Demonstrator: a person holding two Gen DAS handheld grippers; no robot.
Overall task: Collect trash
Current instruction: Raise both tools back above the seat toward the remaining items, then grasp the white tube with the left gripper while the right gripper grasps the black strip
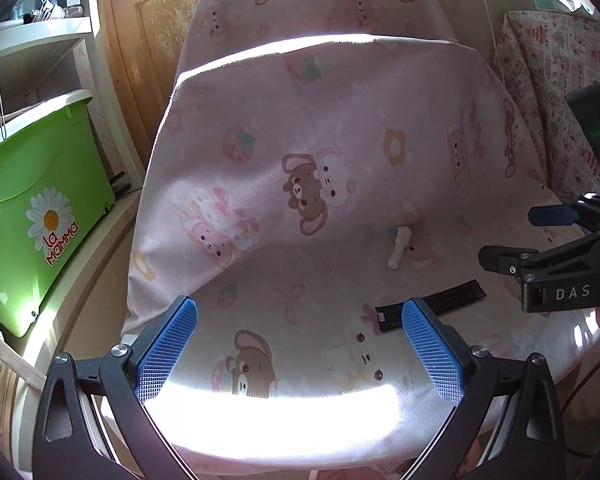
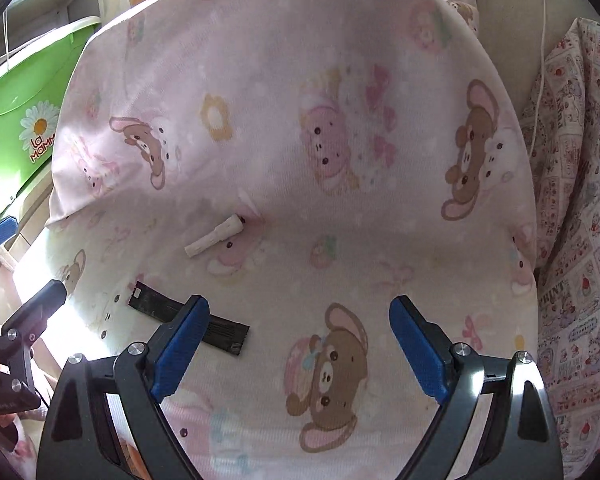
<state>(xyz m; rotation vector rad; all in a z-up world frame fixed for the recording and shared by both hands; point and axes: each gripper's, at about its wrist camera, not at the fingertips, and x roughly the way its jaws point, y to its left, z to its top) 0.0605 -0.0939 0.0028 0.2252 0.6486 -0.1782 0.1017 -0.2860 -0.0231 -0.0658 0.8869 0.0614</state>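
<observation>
We are hovering both grippers, jaws apart and empty, over the pink bedsheet point(image 2: 340, 60): right gripper point(image 2: 298, 344) should be dropping toward the black wrapper point(image 2: 220, 330) at its nine o'clock, the white stub point(image 2: 214, 236) lying beyond; left gripper point(image 1: 300, 344) waiting.

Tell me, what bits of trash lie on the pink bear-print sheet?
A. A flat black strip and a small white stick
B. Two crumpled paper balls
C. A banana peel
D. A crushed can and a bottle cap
A: a flat black strip and a small white stick lie apart on the sheet, neither gripped.
</observation>
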